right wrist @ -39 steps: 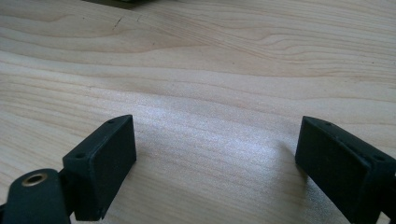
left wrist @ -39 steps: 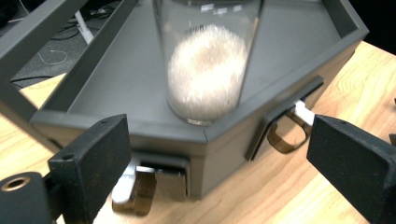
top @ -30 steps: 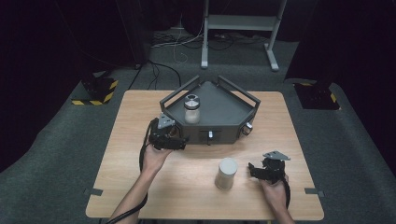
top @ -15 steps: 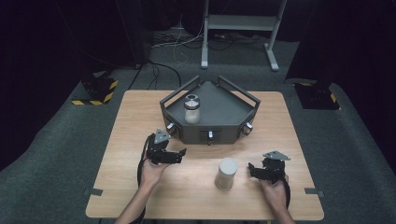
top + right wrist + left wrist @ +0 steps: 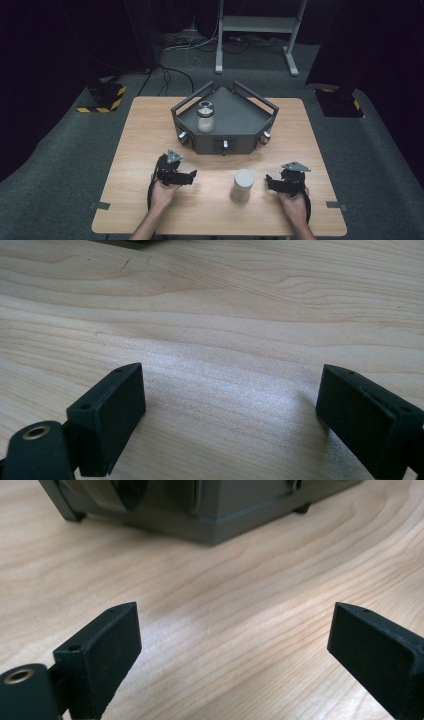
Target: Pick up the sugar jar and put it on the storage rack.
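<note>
Dark carpet and black drapes ring my wooden surface (image 5: 150,125), which carries a grey angular tray (image 5: 250,131) in the upper middle of the high view. One lidded glass jar (image 5: 205,116) stands upright inside the tray, toward its left side. A second container, a pale capped canister (image 5: 243,185), stands upright on bare wood in the lower middle of the frame, well apart from the tray.

My right gripper (image 5: 272,183) rests low just right of that canister, near it but not touching. In the right gripper view its jaws stand wide with nothing but wood grain between them. My left gripper (image 5: 189,177) sits at lower left, also low over the surface; the left gripper view shows its jaws wide and empty, with the tray's front wall (image 5: 220,515) across the top of the frame.

I judge the canister is the next pick, and the risks sit there. It is tall and narrow, so a jaw tip clipping its side on approach could tip it or skate it across the smooth wood. Closing off-centre or too high near the cap could let it pivot and slip. Carried in, its base could catch the tray's raised rails or bump the jar already inside.
</note>
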Tool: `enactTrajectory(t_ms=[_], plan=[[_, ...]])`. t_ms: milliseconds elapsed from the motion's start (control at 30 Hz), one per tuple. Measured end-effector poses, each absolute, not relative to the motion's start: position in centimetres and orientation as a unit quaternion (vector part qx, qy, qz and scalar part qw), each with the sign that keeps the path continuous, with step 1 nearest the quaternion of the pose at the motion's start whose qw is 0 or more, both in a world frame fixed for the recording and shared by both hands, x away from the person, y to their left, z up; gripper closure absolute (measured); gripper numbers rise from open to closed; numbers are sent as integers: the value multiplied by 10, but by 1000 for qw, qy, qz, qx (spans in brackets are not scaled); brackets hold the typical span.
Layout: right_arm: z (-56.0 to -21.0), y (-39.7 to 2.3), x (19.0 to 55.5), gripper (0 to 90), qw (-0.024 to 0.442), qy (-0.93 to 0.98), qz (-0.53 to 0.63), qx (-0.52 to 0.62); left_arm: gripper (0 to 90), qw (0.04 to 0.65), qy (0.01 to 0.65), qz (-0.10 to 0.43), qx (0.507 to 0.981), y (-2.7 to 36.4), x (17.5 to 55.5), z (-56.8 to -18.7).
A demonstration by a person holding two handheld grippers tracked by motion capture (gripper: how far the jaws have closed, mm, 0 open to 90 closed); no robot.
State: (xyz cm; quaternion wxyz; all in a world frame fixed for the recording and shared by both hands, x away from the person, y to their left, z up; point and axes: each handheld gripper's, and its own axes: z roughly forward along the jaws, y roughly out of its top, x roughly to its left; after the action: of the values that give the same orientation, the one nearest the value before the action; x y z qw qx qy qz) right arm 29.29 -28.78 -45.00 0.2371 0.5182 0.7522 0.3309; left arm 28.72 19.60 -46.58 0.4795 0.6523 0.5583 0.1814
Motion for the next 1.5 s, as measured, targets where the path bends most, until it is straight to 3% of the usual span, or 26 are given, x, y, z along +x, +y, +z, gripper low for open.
enactTrajectory(t_ms=[1500], plan=[[-450, -288, 293, 118, 237, 752, 331, 518, 59, 466, 559, 207, 653, 182, 285, -490]])
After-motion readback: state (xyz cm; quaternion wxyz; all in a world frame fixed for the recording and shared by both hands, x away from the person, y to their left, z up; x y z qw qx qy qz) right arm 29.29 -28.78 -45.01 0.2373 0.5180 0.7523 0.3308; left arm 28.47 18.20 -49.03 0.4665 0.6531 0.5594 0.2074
